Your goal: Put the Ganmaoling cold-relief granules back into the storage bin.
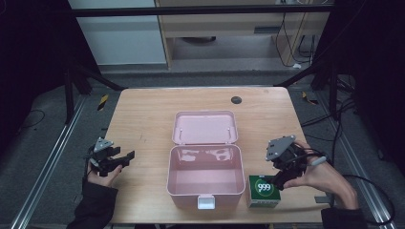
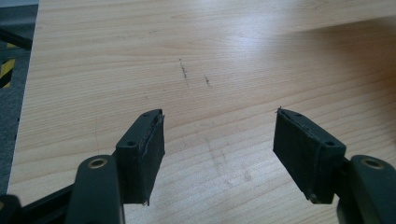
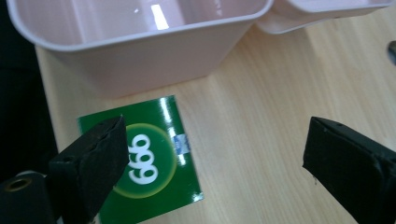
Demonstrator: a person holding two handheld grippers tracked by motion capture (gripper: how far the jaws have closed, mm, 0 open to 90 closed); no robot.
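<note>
A pink plastic box [image 1: 204, 183] stands open at the table's middle front, its lid [image 1: 205, 128] laid back behind it, and its inside looks bare. A small green carton marked 999 [image 1: 263, 190] lies flat on the table against the box's right side. My right gripper [image 1: 279, 182] hovers just over the carton's right edge. In the right gripper view, that right gripper [image 3: 215, 140] is open, one jaw above the carton [image 3: 149, 154], with the pink wall [image 3: 140, 70] beyond. My left gripper [image 1: 126, 157] rests open at the table's left edge. In the left gripper view, the left gripper [image 2: 219, 126] has bare wood between its pads.
The wooden table [image 1: 143, 119] has a dark round cable grommet [image 1: 236, 99] near its far edge. The front edge runs close below the box and carton. Metal frame rails and cables lie on the floor around the table.
</note>
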